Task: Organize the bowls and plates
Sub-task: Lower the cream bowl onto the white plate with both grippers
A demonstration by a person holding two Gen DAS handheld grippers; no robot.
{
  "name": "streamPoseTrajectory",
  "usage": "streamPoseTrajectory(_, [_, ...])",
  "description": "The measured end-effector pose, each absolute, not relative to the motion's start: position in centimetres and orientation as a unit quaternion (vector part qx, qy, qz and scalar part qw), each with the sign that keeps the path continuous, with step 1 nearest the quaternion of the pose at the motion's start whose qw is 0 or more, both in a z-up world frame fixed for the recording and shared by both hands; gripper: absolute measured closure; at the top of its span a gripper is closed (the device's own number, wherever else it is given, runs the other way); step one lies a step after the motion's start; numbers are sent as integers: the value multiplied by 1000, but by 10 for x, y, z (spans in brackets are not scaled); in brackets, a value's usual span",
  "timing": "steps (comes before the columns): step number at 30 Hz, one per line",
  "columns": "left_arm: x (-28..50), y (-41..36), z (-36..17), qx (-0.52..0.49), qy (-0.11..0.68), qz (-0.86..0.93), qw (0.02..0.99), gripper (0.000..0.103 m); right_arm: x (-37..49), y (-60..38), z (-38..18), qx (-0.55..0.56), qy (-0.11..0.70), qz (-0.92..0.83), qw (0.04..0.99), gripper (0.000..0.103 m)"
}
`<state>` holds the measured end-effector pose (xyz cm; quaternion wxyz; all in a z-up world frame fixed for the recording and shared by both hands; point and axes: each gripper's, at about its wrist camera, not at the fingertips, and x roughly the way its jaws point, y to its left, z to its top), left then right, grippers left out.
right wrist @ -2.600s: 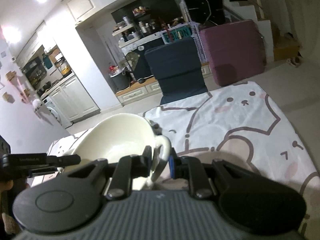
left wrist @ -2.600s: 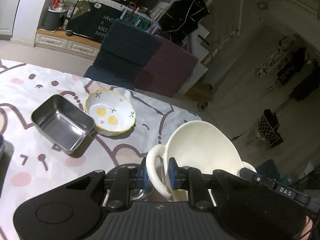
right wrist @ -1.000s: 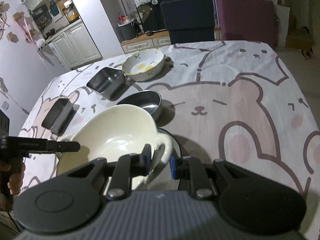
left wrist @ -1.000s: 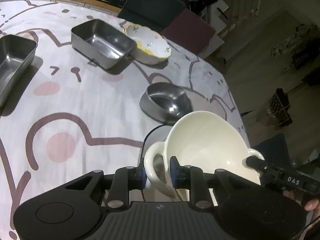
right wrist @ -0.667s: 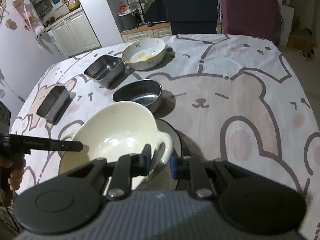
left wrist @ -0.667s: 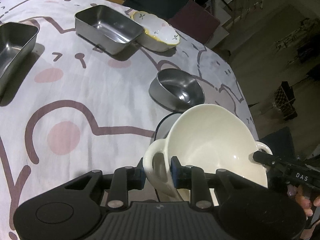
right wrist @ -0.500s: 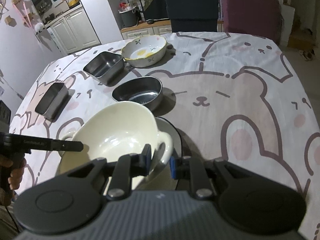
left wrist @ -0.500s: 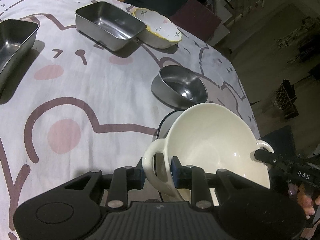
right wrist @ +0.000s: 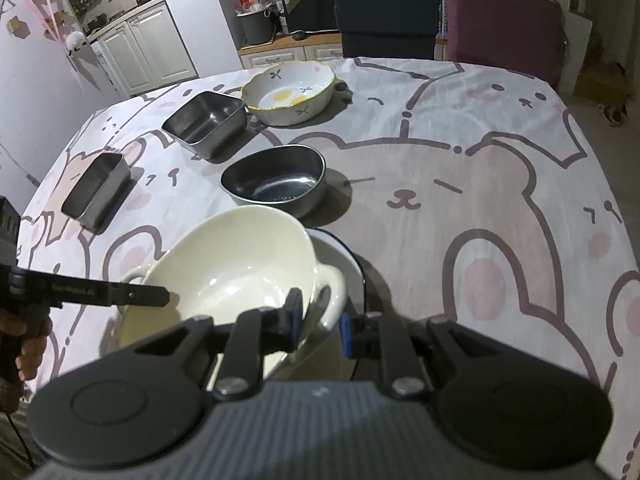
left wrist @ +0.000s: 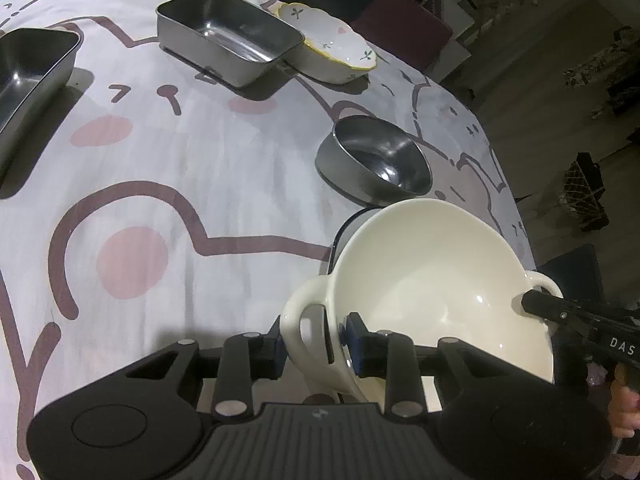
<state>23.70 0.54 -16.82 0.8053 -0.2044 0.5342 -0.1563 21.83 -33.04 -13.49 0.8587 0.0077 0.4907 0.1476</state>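
Note:
A cream two-handled bowl [left wrist: 432, 280] [right wrist: 240, 264] sits low over a white plate with a dark blue rim [left wrist: 340, 236] [right wrist: 344, 256], seemingly resting on it. My left gripper [left wrist: 316, 340] straddles the near handle; its jaws are opening, the handle is still between them, and the pads look just off it. My right gripper [right wrist: 320, 316] is shut on the opposite handle, one finger inside the bowl and one outside the loop. Most of the plate is hidden under the bowl.
Beyond the plate stands an oval steel bowl [left wrist: 376, 164] [right wrist: 276, 184]. Farther off are a rectangular steel tin [left wrist: 228, 36] [right wrist: 208, 120], a second tin [left wrist: 28, 64] [right wrist: 96, 188] and a flowered ceramic bowl [left wrist: 336, 52] [right wrist: 288, 92]. Chairs [right wrist: 384, 12] stand behind the table.
Both grippers have come down with the cream bowl, from high above the table to over the blue-rimmed plate. The left fingers have spread slightly apart around the handle.

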Motion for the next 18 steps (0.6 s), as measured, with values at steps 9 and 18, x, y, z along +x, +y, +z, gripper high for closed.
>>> streamPoseTrajectory(9, [237,5,-169,-199,536,-155,806,70,220,-328,-136,1,491,144,859,80])
streamPoseTrajectory(18, [238,-6,-172,-179,548,-160,801,70,222,-327,-142,-7,508,127,852,79])
